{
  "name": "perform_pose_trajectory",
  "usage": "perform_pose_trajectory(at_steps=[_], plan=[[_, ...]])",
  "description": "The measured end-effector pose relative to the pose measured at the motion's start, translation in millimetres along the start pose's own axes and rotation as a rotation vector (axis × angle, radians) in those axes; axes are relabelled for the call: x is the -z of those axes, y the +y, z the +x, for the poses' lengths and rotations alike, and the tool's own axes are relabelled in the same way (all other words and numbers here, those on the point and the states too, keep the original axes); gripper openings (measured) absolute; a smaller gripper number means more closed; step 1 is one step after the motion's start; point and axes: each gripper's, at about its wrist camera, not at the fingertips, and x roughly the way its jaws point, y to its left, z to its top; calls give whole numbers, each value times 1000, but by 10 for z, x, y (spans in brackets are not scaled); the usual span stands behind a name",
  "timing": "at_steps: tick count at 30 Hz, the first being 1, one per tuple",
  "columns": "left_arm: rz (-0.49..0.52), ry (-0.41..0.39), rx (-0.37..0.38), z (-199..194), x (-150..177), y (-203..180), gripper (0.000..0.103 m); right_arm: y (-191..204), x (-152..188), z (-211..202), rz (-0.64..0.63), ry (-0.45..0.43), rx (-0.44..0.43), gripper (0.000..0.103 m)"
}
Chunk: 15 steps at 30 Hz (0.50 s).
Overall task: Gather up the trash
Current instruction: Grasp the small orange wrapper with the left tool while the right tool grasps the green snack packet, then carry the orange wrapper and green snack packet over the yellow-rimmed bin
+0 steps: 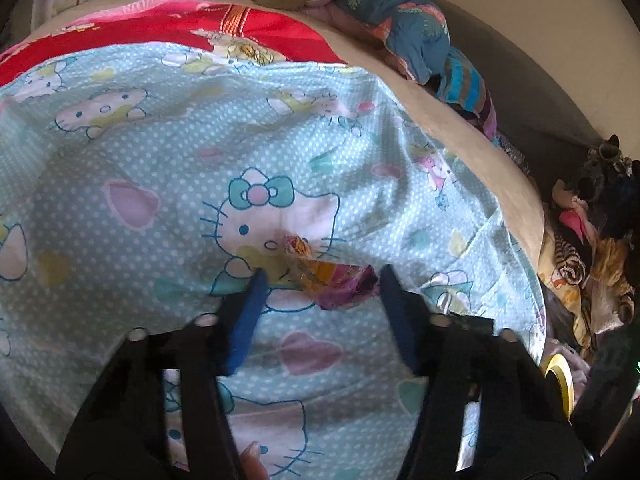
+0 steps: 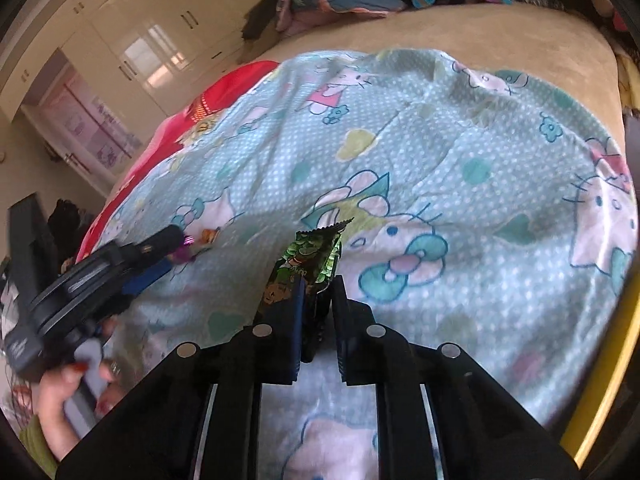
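A crumpled purple and orange wrapper [image 1: 340, 280] lies on the light blue cat-print sheet [image 1: 140, 152]. My left gripper [image 1: 323, 278] straddles it with blue pads; the right pad touches its end and the left pad stands apart, so the jaws are open around it. In the right wrist view the left gripper [image 2: 176, 254] shows at the left, held by a hand [image 2: 64, 396], with the purple wrapper [image 2: 186, 248] at its tips. My right gripper [image 2: 319, 282] is shut on a green printed wrapper [image 2: 318, 252], which sticks up out of the jaws above the sheet [image 2: 460, 152].
A red blanket [image 1: 192, 28] lies beyond the sheet on the beige bed [image 1: 460, 132]. Piled clothes [image 1: 404, 20] sit at the far side, and more clothes and soft toys [image 1: 580, 256] at the right. A yellow tape roll [image 1: 558, 376] is low right. Cream wardrobes [image 2: 140, 40] stand behind.
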Motion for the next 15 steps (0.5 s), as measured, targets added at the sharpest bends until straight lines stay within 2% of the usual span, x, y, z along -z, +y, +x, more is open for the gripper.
perform_pose_trajectory(at_steps=[1, 2, 4, 15], plan=[[5, 3, -10, 7, 11, -4, 28, 7, 33, -58, -12, -7, 4, 13], [7, 10, -15, 14, 22, -6, 21, 8, 53, -98, -20, -10, 5, 13], [9, 17, -19, 11, 45, -21, 18, -1, 100, -199, -25, -18, 0, 12], [80, -28, 69, -375, 129, -346, 14, -67, 138, -787, -65, -106, 13, 12]])
